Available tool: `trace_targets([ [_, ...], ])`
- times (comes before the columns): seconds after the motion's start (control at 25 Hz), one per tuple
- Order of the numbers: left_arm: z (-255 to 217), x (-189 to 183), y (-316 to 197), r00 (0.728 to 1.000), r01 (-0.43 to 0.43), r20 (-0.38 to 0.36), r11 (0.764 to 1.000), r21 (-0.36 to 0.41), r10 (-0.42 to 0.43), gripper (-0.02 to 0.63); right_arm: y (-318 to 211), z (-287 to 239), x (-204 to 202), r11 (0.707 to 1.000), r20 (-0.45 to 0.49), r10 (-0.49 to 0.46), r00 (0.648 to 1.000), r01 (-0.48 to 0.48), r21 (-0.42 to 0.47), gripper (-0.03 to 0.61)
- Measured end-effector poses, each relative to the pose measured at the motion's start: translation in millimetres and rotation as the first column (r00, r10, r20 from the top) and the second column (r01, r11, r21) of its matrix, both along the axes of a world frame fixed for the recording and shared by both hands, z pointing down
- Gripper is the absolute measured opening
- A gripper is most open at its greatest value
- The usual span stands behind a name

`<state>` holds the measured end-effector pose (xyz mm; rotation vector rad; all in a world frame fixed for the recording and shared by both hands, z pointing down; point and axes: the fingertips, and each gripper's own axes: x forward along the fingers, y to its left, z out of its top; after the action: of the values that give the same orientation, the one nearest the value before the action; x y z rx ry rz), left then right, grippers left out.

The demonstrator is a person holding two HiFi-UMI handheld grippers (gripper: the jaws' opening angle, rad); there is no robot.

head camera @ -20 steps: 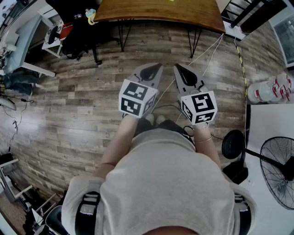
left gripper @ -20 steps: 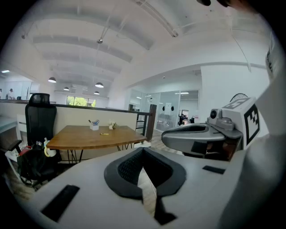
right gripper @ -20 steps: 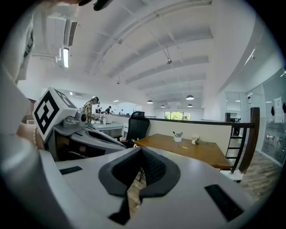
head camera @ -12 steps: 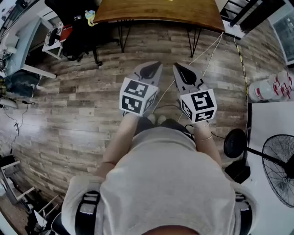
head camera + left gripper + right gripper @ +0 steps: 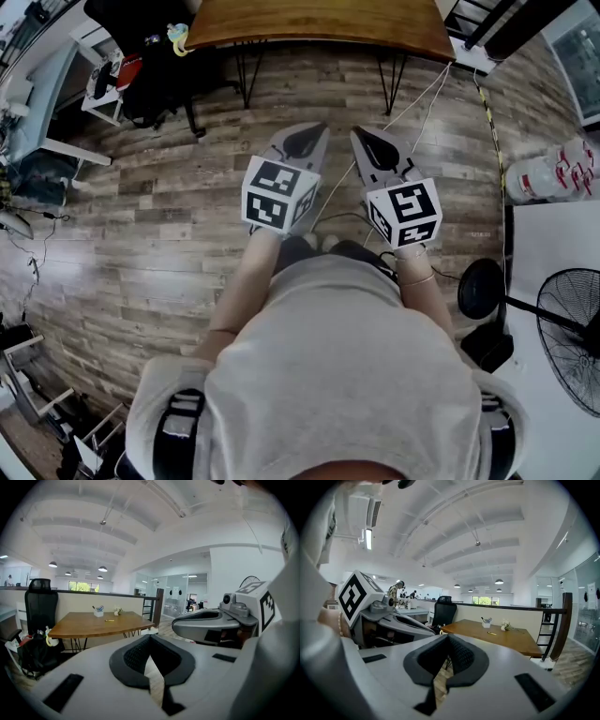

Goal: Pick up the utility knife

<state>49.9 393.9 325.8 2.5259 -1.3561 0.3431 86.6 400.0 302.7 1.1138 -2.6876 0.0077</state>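
Head view: my left gripper (image 5: pixel 307 139) and right gripper (image 5: pixel 367 141) hang side by side in front of my body, over the wood floor (image 5: pixel 159 216), both tipped slightly down. Against the two earlier head pictures almost nothing has changed. The grippers keep the same pose and spacing, and only the surroundings slide a little in the frame, as from a small turn of the head. The table (image 5: pixel 319 23) sits at the top edge, well apart from both grippers. No knife shows here.

Left gripper view: the dark pads meet at the tip, so this gripper is closed and holds nothing. Only floor shows through the slit lower down. Ahead on the table a small yellow thing (image 5: pixel 109 619) lies near a pen cup (image 5: pixel 98 612). I take it for the knife, though it is too small to be sure.

Right gripper view: these pads are also fully together with nothing between them. The same yellow thing (image 5: pixel 492 633) lies on the tabletop, far ahead.

As I judge it, the approach has barely begun. I need to walk to the table and open one gripper before any grasp is possible.
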Motion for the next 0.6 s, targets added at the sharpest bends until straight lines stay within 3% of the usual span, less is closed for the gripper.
trace_targets([
  [0.2,-8,12,7,0.996,-0.083,0.021,0.995,0.064,0.082,0.015,-1,-3,3,1.0,0.046,0.006,0.999,-0.007,0.01,0.011],
  [0.36,-2,18,6,0.995,-0.095,0.043,0.994,0.05,0.093,0.017,-6,-4,15,1.0,0.061,0.014,0.998,-0.015,0.017,0.011],
  [0.48,0,22,5,0.996,-0.081,0.042,0.996,0.042,0.079,0.015,-10,-2,24,1.0,0.045,0.015,0.999,-0.015,0.013,0.103],
  [0.6,2,29,5,0.997,-0.067,0.033,0.997,0.04,0.065,0.016,-10,2,35,1.0,0.033,0.012,0.999,-0.013,0.016,0.108],
])
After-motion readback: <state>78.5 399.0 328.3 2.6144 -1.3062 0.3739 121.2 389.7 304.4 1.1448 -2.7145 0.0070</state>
